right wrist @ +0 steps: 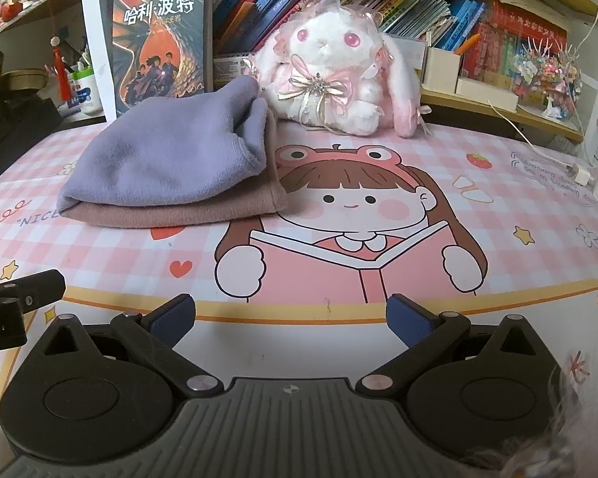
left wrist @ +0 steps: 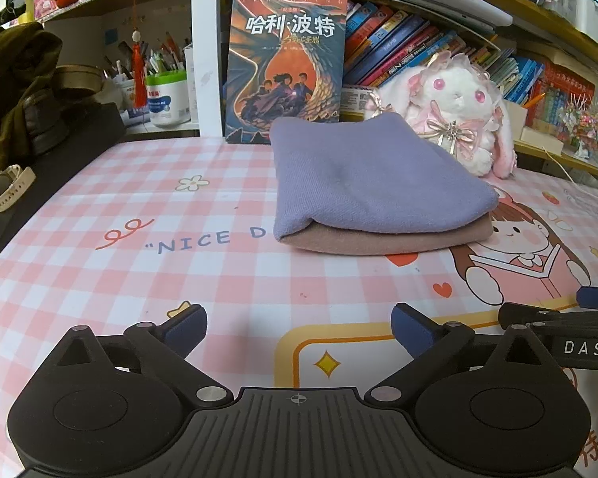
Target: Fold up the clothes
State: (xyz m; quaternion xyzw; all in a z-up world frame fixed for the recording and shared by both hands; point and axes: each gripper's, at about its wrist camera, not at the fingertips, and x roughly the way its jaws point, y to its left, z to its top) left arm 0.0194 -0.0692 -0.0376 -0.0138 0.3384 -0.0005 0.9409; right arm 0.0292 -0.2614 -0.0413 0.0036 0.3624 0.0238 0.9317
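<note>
Lilac garment (left wrist: pixel 374 175) lies folded on a pink-brown one (left wrist: pixel 386 241), 2 stacked at the far side of the checked mat (left wrist: pixel 139 279), just in front of the plush rabbit (right wrist: pixel 331 75) and book (left wrist: pixel 287 63); folding looks finished. Left gripper (left wrist: pixel 299 328) and right gripper (right wrist: pixel 291 316) sit low near the mat's front edge, side by side, well apart from the stack, tongs wide, holding nothing.

Upper folded cloth (left wrist: pixel 374 175): lavender-purple soft knit.
Lower folded cloth (left wrist: pixel 386 239): dusty pink-brown.
Tabletop cover (left wrist: pixel 139 279): pink-and-white check, printed with flowers, hearts, stars and a cartoon girl reading.
Plush rabbit (right wrist: pixel 331 75): white fur, pink eyes, pink ribbons.
Left hand-held gripper (left wrist: pixel 299 324): black body, dark blue pads.
Right hand-held gripper (right wrist: pixel 291 318): same black and blue.
</note>
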